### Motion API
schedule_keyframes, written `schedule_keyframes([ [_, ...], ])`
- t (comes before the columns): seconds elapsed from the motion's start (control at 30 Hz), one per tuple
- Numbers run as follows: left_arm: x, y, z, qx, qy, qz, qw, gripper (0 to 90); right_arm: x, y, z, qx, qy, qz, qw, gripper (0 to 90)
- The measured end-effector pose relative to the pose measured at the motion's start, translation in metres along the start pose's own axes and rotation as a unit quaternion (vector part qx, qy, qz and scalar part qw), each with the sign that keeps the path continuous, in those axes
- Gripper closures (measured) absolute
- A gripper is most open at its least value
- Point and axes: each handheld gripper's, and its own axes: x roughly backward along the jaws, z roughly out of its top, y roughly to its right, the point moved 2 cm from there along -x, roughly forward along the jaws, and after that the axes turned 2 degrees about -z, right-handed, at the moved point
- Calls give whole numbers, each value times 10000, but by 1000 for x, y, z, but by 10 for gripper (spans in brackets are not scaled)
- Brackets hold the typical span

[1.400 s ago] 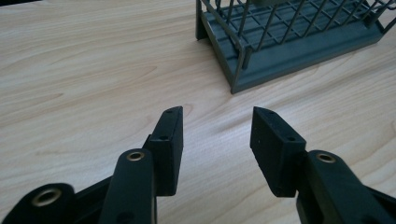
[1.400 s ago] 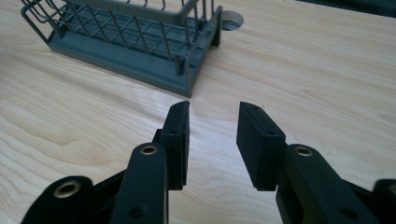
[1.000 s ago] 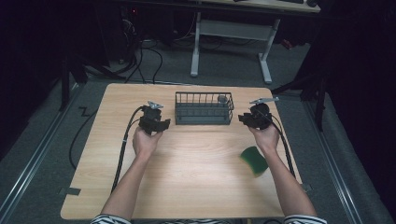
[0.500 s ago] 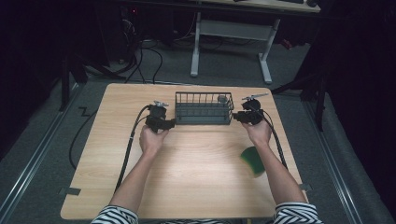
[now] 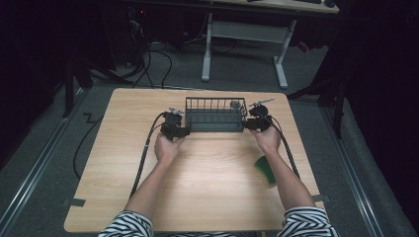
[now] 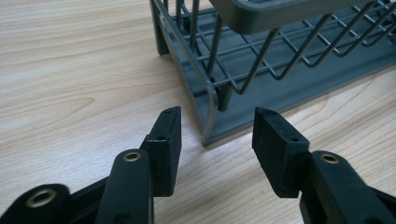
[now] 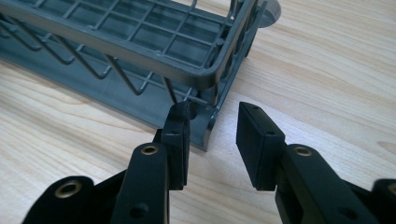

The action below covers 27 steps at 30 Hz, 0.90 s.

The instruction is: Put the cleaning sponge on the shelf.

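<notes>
A dark grey wire basket (image 5: 215,114) stands on the wooden table (image 5: 123,163), toward the far side. My left gripper (image 5: 184,131) is at the basket's near left corner and my right gripper (image 5: 248,123) at its near right corner. In the left gripper view my left gripper (image 6: 215,127) is open, and the basket's corner post (image 6: 210,109) stands just ahead of the gap between the jaws. In the right gripper view my right gripper (image 7: 212,122) is open, its jaws on either side of the basket's corner post (image 7: 211,123). Neither gripper holds anything.
A green object (image 5: 265,170) lies on the table beside the person's right forearm. A small round grey thing (image 5: 235,104) sits by the basket's far right corner. Cables trail from both grippers; the left one (image 5: 143,158) runs down the table. A desk frame (image 5: 247,34) stands beyond the table.
Both hands have moved forward and inward, from apart from the basket to its two near corners. The basket and the green object have stayed put.
</notes>
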Motion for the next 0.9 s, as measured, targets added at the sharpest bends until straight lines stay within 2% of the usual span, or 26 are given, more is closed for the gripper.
schedule_keyframes([
  [0.07, -2, 2, 1, -59, -51, -36, 10000, 555, -1, 0, 0, -65, -34, 5, 10000, 666],
  [0.23, -7, 4, 4, -56, -90, -87, 9999, 624, -4, 0, 1, 33, -60, -36, 10000, 727],
  [0.43, -8, -1, 4, 15, -166, -83, 9998, 743, -7, -1, 1, 82, -136, -39, 9999, 806],
  [0.6, -9, -3, 3, -10, -261, -75, 9996, 835, -10, -2, 0, 148, -213, -37, 9997, 845],
  [0.83, -9, -1, 3, -96, -304, 13, 9995, 861, -11, -1, 0, -1, -244, 42, 9997, 859],
  [0.9, -8, -1, 2, -122, -322, 3, 9994, 862, -10, -1, 0, 20, -248, 54, 9997, 859],
])
